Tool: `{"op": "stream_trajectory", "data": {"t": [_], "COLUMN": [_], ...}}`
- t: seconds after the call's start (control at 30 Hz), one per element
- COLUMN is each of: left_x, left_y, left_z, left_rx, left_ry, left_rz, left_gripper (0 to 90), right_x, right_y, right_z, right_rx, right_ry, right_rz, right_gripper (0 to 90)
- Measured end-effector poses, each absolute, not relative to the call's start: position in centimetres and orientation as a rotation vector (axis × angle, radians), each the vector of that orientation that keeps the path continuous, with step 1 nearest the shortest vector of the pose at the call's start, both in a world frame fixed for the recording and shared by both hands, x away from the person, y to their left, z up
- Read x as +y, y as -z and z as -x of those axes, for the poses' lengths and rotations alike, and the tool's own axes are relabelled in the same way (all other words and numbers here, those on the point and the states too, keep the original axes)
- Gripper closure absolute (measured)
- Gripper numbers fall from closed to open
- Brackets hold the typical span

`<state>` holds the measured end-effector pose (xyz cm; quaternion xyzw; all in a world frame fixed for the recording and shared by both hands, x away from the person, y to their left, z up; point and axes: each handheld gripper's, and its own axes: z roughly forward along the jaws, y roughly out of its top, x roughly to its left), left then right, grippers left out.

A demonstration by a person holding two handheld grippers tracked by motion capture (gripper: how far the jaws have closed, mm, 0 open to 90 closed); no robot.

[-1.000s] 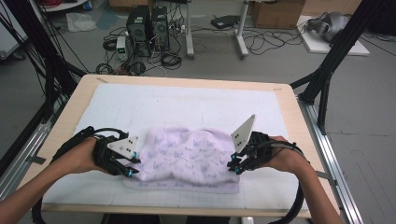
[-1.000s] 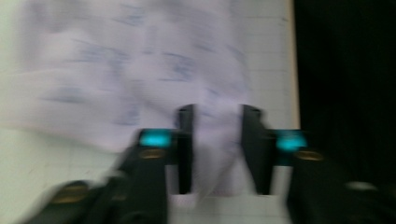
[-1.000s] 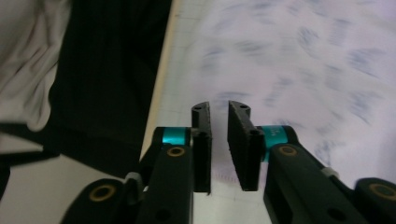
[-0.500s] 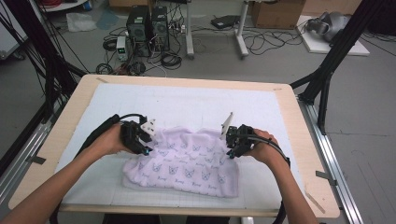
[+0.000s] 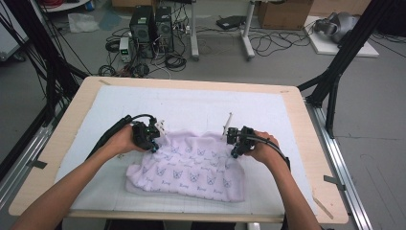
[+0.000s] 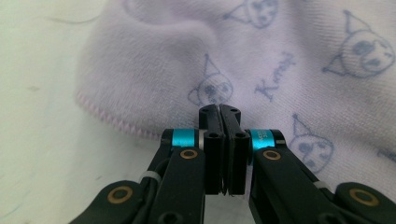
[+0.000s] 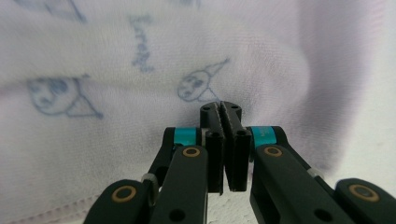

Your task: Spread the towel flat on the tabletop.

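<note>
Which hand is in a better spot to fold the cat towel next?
Neither clearly. The left tongs and right tongs are both shut at the far corners of the lilac towel, so both seem equally ready; whether cloth is pinched is unclear.

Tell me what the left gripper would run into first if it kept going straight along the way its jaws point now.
Most likely the lilac towel: the left gripper has its jaws closed and aimed at the printed cloth just past the tips. Whether the tips already touch or pinch the fabric cannot be told, since depth is unclear.
</note>
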<state>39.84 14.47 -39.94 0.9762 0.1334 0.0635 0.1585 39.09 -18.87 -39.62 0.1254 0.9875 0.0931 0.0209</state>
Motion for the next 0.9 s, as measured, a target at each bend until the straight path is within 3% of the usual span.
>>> {"op": "stream_trajectory", "data": {"t": [0.37,0.47,0.6,0.77,0.8,0.83,0.87,0.9], "left_x": [19.3,19.9,19.8,19.7,19.8,19.9,20.1,20.4], "left_y": [32.6,31.6,32.4,34.8,34.9,34.9,34.7,34.5], "left_z": [-39.2,-37.3,-34.1,-29.6,-29.5,-29.8,-30.3,-30.8], "left_rx": [0.553,0.499,0.348,-0.029,-0.042,0.013,0.073,0.106], "left_ry": [-0.489,-0.419,-0.264,0.179,0.173,0.133,0.093,0.050], "left_rz": [-2.487,-2.478,-2.588,-2.641,-2.632,-2.630,-2.626,-2.612], "left_gripper": [87.9,87.9,87.9,86.8,82.6,70.5,60.6,60.8], "right_x": [-21.8,-22.0,-21.7,-20.1,-19.9,-20.1,-20.4,-20.7], "right_y": [31.5,29.8,29.7,32.9,33.4,33.6,33.7,33.6], "right_z": [-37.6,-36.3,-34.2,-30.2,-30.0,-30.0,-30.6,-31.1], "right_rx": [2.726,2.733,2.890,3.296,3.314,3.272,3.263,3.245], "right_ry": [-0.702,-0.853,-0.920,-0.902,-0.859,-0.829,-0.836,-0.861], "right_rz": [-0.440,-0.368,-0.197,0.346,0.365,0.310,0.207,0.133], "right_gripper": [88.6,88.6,88.6,87.2,81.0,73.7,72.8,72.0]}}
